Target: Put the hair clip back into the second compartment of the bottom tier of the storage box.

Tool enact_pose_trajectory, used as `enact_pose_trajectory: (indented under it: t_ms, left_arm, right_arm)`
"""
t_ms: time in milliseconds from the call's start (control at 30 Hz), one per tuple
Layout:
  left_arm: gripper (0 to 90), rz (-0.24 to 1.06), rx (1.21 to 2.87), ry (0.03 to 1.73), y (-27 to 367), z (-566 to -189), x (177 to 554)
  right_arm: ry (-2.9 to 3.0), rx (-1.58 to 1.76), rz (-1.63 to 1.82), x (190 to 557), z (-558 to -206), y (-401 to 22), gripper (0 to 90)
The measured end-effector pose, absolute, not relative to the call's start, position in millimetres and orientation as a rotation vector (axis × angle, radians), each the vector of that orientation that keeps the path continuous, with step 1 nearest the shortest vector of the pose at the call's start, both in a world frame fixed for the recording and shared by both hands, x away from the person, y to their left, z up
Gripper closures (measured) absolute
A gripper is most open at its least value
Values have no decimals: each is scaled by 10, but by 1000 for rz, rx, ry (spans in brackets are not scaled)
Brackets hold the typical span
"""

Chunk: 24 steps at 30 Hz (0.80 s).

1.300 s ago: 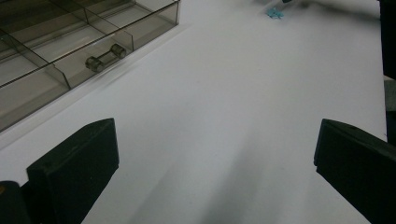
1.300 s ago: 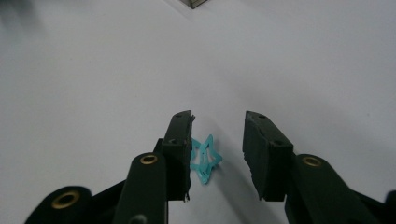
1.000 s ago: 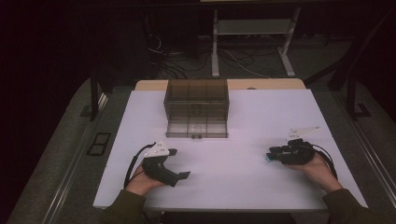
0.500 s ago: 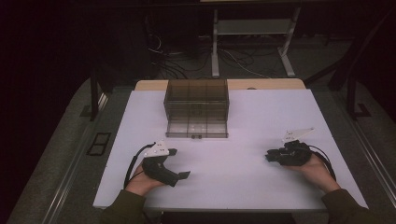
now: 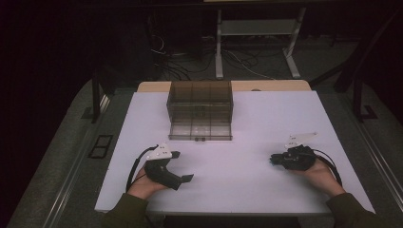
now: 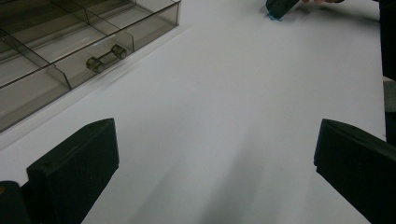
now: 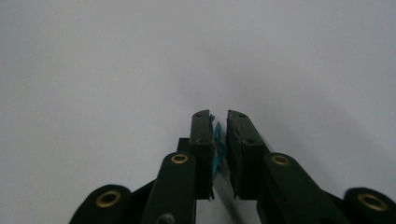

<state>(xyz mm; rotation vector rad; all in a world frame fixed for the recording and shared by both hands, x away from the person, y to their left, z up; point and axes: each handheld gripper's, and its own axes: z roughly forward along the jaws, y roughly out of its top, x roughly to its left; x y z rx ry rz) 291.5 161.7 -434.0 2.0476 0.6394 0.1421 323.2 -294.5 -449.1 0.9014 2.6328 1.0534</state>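
Since a second ago my right claw [image 5: 274, 160] at the frame's lower right has been closing, and its black jaws now pinch a small thin teal piece [image 7: 218, 148] between them. Lower left, my left claw [image 5: 182, 166] rests wide apart on the white tabletop [image 5: 247, 123], holding nothing, below the smoky clear plastic compartment box [image 5: 200, 110] at upper centre.

**Count of things on the counter**

One white counter [image 5: 237, 166] is seen. One smoky clear compartment box [image 5: 200, 110] is counted, with one small handle [image 6: 105, 57]. Two grippers are held: one left gripper [image 5: 179, 166], one right gripper [image 5: 273, 159]. One small blue item [image 7: 217, 147] is counted.
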Motion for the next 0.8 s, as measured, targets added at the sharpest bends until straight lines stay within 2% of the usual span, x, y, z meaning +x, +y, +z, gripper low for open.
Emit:
enact_pose_trajectory:
  t_ms: [333, 800]
  left_arm:
    - [0, 142, 2048, 639, 1618, -4340, 2916]
    - [0, 141, 2048, 640, 1617, -4342, 2916]
  right_arm:
    - [2642, 895, 1058, 3234, -4488, -2945, 851]
    - [2641, 925, 1085, 3238, -4466, -2964, 865]
